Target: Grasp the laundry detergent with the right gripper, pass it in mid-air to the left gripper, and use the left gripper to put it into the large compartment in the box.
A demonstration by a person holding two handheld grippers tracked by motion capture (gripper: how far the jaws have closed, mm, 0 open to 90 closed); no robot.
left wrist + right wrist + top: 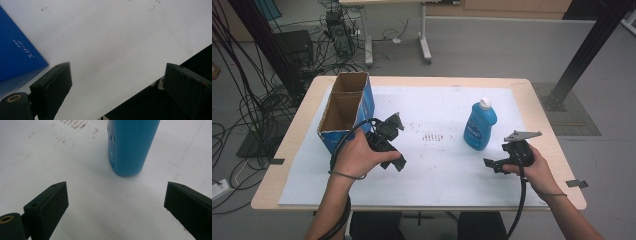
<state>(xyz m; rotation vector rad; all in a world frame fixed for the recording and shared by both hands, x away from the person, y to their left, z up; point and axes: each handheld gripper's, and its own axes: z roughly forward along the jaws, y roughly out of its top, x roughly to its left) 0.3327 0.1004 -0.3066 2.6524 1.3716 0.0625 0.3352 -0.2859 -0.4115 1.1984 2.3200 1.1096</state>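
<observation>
A blue bottle (480,125) with a white cap stands upright right of the table's middle. My right gripper (495,159) hovers just right of it and nearer the front, jaws open. In the right gripper view the bottle's base (130,147) lies ahead of the open gripper (116,200), with nothing between the pads. A cardboard box (347,107) with blue sides and an open top stands at the left. My left gripper (400,143) is open beside the box's front right corner. In the left gripper view its jaws (117,82) hold nothing, and the box (15,57) is at the left.
A white paper sheet (437,165) with small reddish marks (432,136) covers most of the wooden table (292,145). Cables, a black post (582,55) and another table's legs stand on the floor beyond. The table's front edge (155,82) runs near the left gripper.
</observation>
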